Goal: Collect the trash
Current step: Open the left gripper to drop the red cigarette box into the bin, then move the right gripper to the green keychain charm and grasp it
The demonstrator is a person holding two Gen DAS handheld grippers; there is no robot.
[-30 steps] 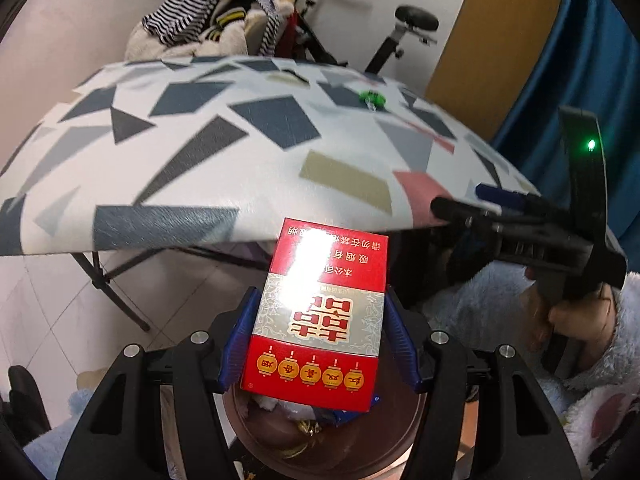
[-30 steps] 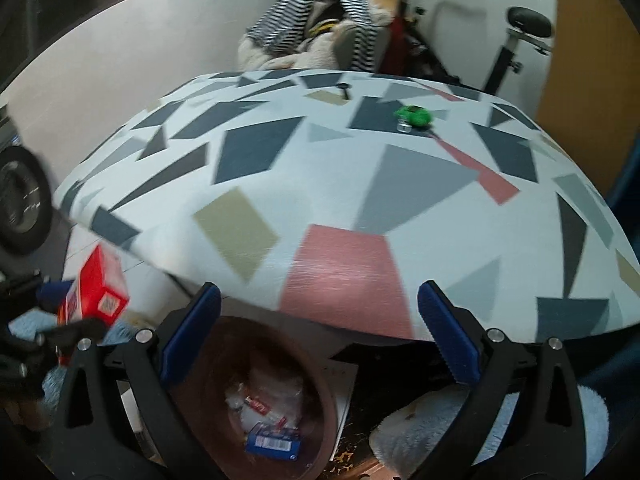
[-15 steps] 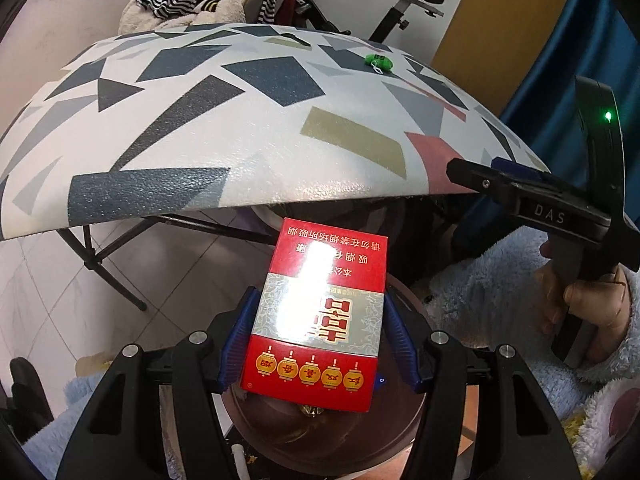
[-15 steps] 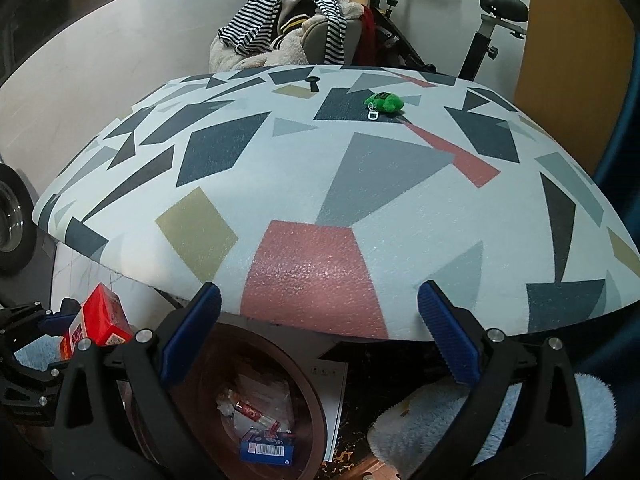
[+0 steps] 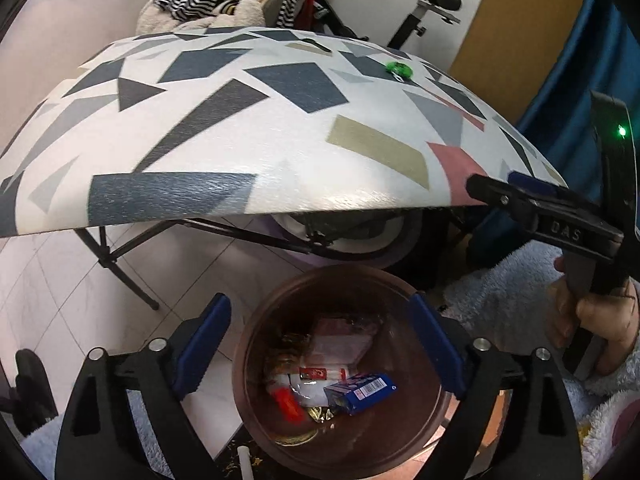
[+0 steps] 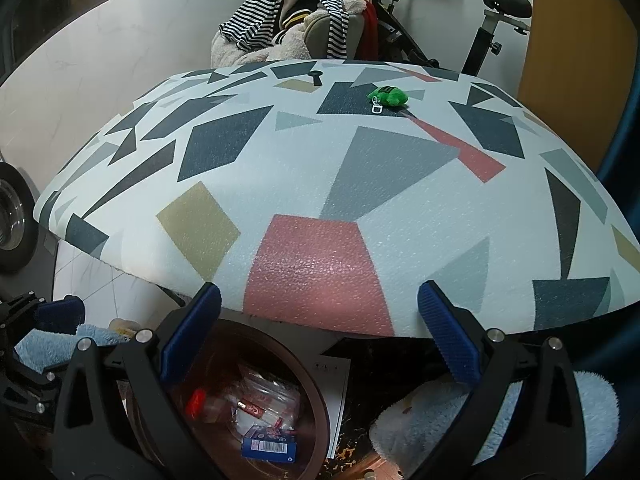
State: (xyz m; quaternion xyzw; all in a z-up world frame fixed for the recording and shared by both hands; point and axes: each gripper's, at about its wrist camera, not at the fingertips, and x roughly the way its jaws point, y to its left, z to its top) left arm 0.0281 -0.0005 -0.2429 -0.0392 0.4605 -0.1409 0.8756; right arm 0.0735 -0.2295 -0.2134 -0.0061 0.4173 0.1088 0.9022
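Table (image 6: 320, 184): patterned top, only a green toy (image 6: 389, 97) left.
Bin (image 5: 416, 432): light, crushable packets; pinch flat sides.
Left hand-held gripper (image 5: 320, 354): apart, empty.
Right hand-held gripper (image 6: 320, 334): apart, empty.

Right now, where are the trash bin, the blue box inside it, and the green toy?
trash bin (image 5: 260, 322), left wrist view, brown rim
blue box (image 5: 360, 392), left wrist view, barcode face
green toy (image 6: 390, 96), right wrist view, plush body

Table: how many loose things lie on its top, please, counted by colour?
Green: 1, the plush keychain.
Black: 1, a small knob-like thing; too small to identify.
Total: 2 on the table.
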